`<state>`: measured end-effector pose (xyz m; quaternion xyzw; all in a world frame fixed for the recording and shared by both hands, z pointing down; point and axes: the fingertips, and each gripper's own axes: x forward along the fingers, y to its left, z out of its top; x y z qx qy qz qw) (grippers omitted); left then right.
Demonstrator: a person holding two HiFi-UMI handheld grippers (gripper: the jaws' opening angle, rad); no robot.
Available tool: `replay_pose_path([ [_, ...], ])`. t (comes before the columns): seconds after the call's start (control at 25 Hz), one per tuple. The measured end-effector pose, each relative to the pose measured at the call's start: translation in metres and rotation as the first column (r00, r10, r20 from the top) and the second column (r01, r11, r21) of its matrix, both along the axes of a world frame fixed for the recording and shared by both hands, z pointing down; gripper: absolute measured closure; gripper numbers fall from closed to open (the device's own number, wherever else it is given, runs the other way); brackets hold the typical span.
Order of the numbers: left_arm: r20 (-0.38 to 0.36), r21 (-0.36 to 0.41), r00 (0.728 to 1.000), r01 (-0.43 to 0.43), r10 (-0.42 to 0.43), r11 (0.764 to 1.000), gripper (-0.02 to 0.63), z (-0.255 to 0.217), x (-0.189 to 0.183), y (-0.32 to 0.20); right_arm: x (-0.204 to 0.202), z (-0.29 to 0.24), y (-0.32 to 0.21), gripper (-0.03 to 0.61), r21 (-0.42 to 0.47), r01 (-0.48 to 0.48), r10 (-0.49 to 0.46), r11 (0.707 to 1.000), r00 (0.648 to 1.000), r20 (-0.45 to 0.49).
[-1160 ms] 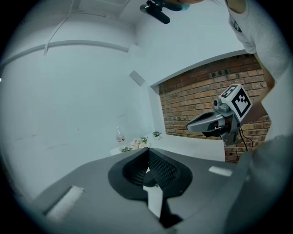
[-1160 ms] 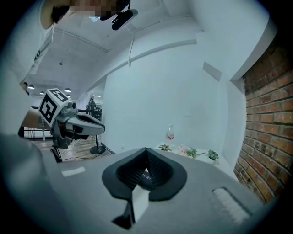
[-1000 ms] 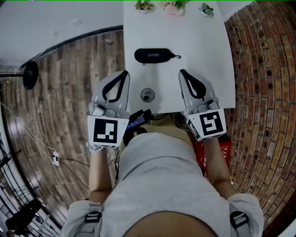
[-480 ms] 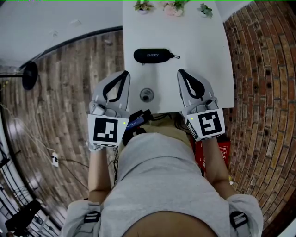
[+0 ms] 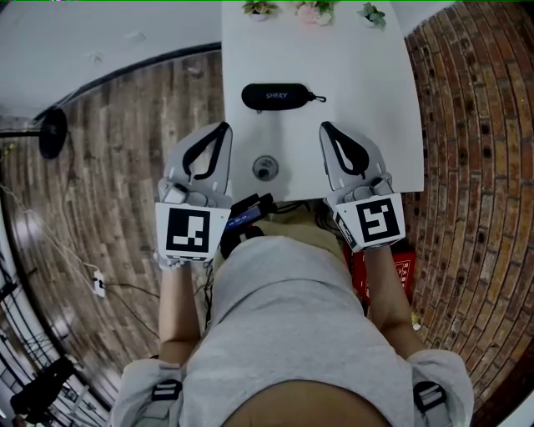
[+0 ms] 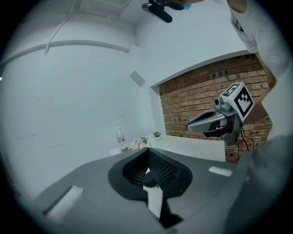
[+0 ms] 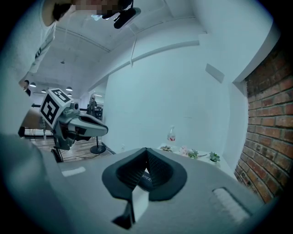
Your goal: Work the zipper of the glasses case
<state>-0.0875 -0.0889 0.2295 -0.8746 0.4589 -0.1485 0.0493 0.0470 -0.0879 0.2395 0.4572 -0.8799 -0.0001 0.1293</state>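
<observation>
The black glasses case (image 5: 275,97) lies crosswise on the white table (image 5: 350,75), its zipper pull (image 5: 319,100) hanging off its right end. Both grippers hover over the table's near edge, short of the case. My left gripper (image 5: 223,128) is shut and empty, below and left of the case. My right gripper (image 5: 325,128) is also shut and empty, below and right of it. In the left gripper view the jaws (image 6: 147,149) meet at the tips. Behind the closed tips in the right gripper view (image 7: 146,149), a strip of the case (image 7: 146,179) shows with white lettering.
A small round metal fitting (image 5: 264,169) sits in the table between the grippers. Little potted plants (image 5: 313,12) line the far edge. Wood floor lies to the left, a brick-patterned surface (image 5: 467,125) to the right. A black lamp base (image 5: 52,133) stands on the floor at the left.
</observation>
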Motion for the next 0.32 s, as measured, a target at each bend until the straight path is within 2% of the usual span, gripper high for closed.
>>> replay_pose_path([
  [0.32, -0.007, 0.004, 1.0, 0.005, -0.005, 1.0, 0.6, -0.0002, -0.0016, -0.003, -0.0011, 0.0022, -0.0014, 0.578, 0.001, 0.003, -0.003, 1.0, 1.0, -0.017],
])
